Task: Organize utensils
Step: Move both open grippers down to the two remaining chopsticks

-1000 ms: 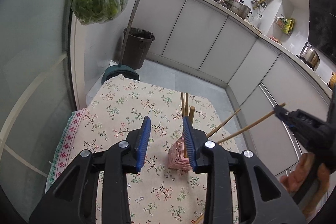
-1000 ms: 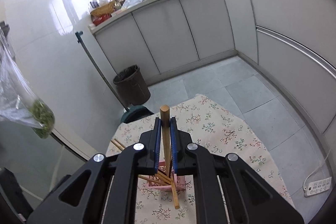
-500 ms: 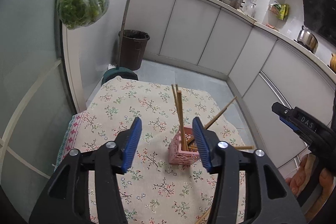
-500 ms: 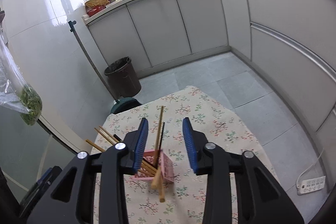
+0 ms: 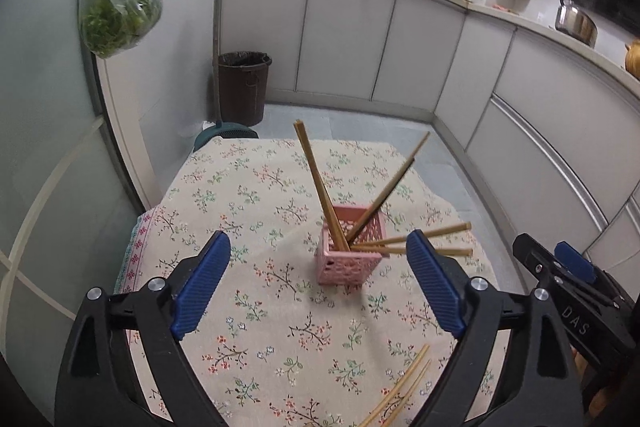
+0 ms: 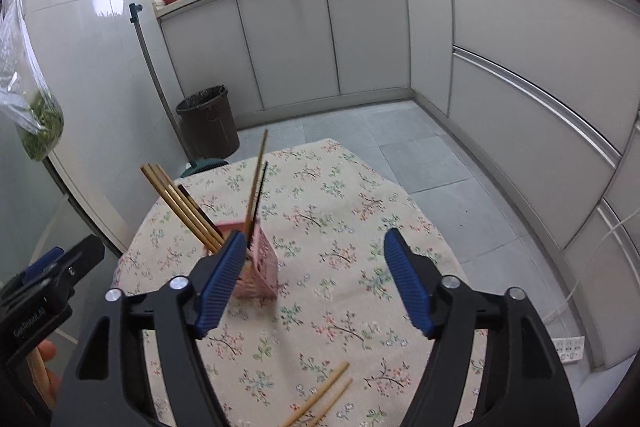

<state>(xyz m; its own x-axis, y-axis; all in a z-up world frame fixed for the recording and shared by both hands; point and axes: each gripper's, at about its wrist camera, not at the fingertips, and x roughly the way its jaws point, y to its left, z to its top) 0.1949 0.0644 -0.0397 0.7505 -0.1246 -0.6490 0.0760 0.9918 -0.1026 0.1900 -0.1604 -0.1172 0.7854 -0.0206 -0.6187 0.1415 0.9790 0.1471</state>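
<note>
A pink lattice holder [image 5: 350,253] stands on the floral tablecloth [image 5: 260,195] and holds several wooden chopsticks [image 5: 320,191] that fan out. It also shows in the right wrist view [image 6: 260,265]. Two loose chopsticks [image 5: 400,391] lie on the cloth near the front edge; they also show in the right wrist view [image 6: 320,401]. My left gripper [image 5: 318,285] is open and empty, above and in front of the holder. My right gripper [image 6: 314,285] is open and empty, just right of the holder. The right gripper also shows at the right in the left wrist view [image 5: 560,267].
The small table stands in a kitchen with white cabinets [image 5: 344,39] around it. A brown bin [image 5: 244,87] and a broom handle [image 5: 217,27] stand by the wall. A bag of greens [image 5: 120,3] hangs at the left. A power strip [image 6: 568,345] lies on the floor.
My right gripper let go of a chopstick, which now stands in the holder, and opened wide. My left gripper opened wider. Both pulled back from the holder.
</note>
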